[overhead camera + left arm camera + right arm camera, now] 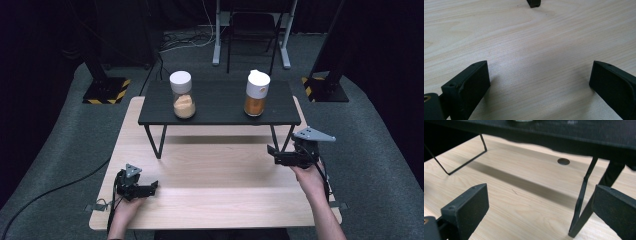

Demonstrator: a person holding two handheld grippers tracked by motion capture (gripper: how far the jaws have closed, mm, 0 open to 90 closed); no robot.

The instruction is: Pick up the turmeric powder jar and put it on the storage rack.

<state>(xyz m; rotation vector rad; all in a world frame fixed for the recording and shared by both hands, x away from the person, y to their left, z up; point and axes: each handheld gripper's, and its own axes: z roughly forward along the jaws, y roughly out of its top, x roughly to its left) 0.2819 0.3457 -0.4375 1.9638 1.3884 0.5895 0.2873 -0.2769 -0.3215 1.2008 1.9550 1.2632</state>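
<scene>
Two white-lidded jars stand on a low black shelf (pixel 220 117): one with pale orange powder (pixel 183 95) at the left, one with darker orange contents (pixel 257 93) at the right. My left gripper (pixel 152 187) rests low over the near left of the wooden table (pixel 215 200), jaws pointing right. Its own view shows the left gripper (pixel 539 72) open over bare wood. My right gripper (pixel 273 155) is held by the shelf's right front leg, jaws pointing left. In its own view the right gripper (pixel 540 195) is open with nothing between the jaws, the shelf leg (pixel 581 195) just ahead.
The shelf stands on thin black wire legs (pixel 161 142) across the far half of the table. A round hole (pixel 563 161) is cut in the tabletop under the shelf. A small dark block (pixel 533 3) shows on the wood ahead of the left jaws. Cables trail over the grey floor.
</scene>
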